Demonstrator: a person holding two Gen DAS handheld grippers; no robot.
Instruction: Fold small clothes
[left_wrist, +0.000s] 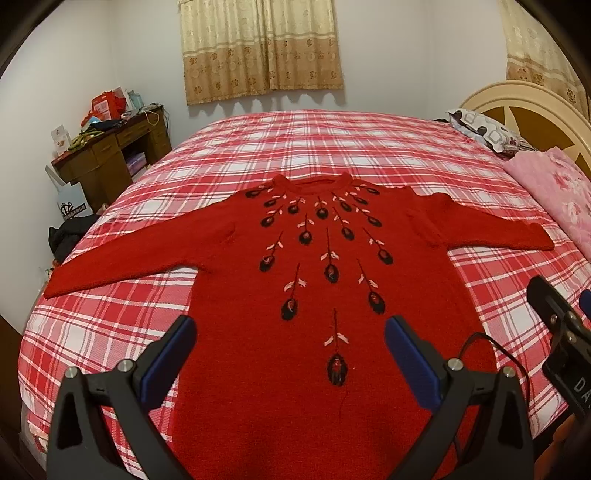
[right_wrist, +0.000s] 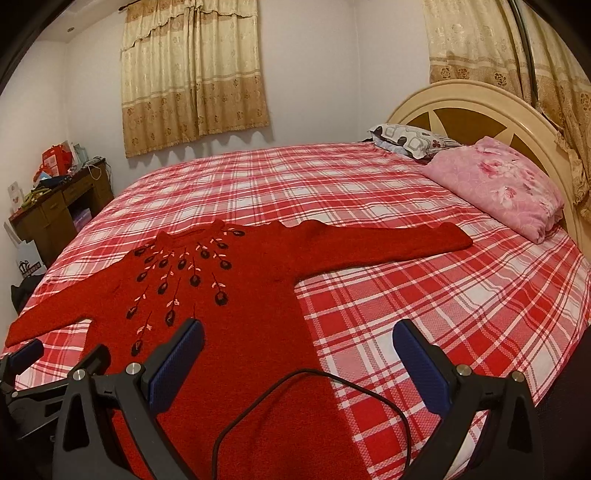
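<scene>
— Where's the sweater (left_wrist: 317, 258)?
— Flat on the plaid bed (left_wrist: 332, 147), sleeves spread, front up.
— And your grippers?
— My left gripper (left_wrist: 290, 343) and right gripper (right_wrist: 297, 350) hover over its hem, jaws wide apart, holding nothing.

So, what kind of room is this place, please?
Most likely a home bedroom. A large bed with a red and white plaid sheet fills the view, with a cream arched wooden headboard and a pink floral pillow. Beige patterned curtains hang on the wall.
</scene>
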